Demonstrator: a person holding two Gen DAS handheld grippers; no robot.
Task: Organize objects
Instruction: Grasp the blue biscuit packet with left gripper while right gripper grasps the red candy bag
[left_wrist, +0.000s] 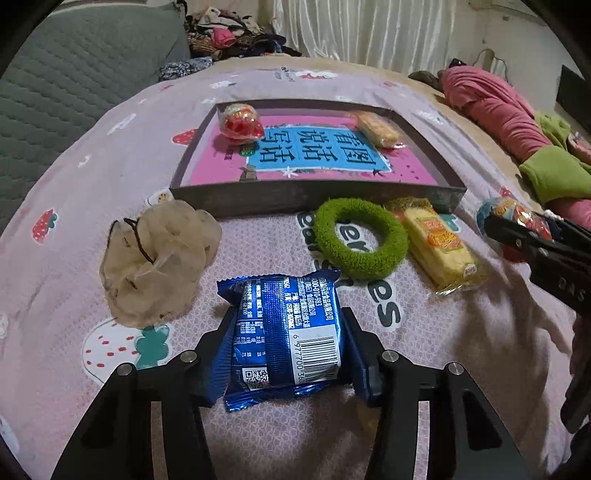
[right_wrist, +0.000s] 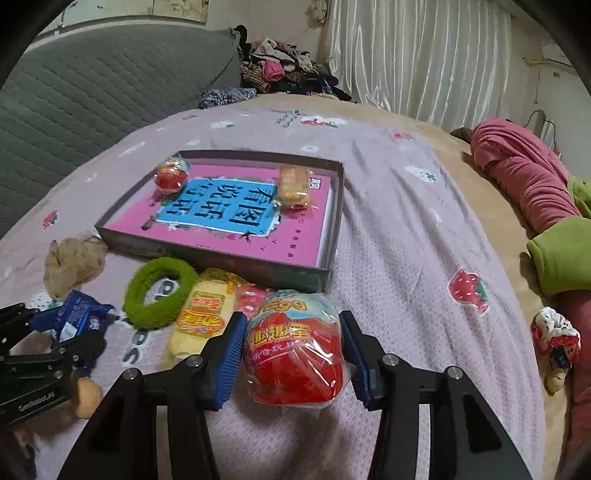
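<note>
My left gripper (left_wrist: 290, 332) is shut on a blue snack packet (left_wrist: 286, 332), held just above the bed; it also shows in the right wrist view (right_wrist: 75, 319). My right gripper (right_wrist: 293, 338) is shut on a red wrapped toy egg (right_wrist: 295, 350), seen in the left wrist view (left_wrist: 517, 218) at the far right. A shallow grey box (left_wrist: 448, 194) with a pink book (left_wrist: 314, 151) inside holds another red egg (left_wrist: 240, 122) and a yellow biscuit pack (left_wrist: 378, 129). A green hair ring (left_wrist: 360, 236), a yellow biscuit pack (left_wrist: 439, 247) and a beige scrunchie (left_wrist: 155, 258) lie in front of the box.
The pink printed bedsheet (right_wrist: 406, 240) covers the bed. Pink and green clothes (right_wrist: 535, 192) lie along the right edge, with a red-white scrunchie (right_wrist: 556, 332). A grey quilted headboard (right_wrist: 92, 92) and a clothes pile (right_wrist: 284, 62) stand behind.
</note>
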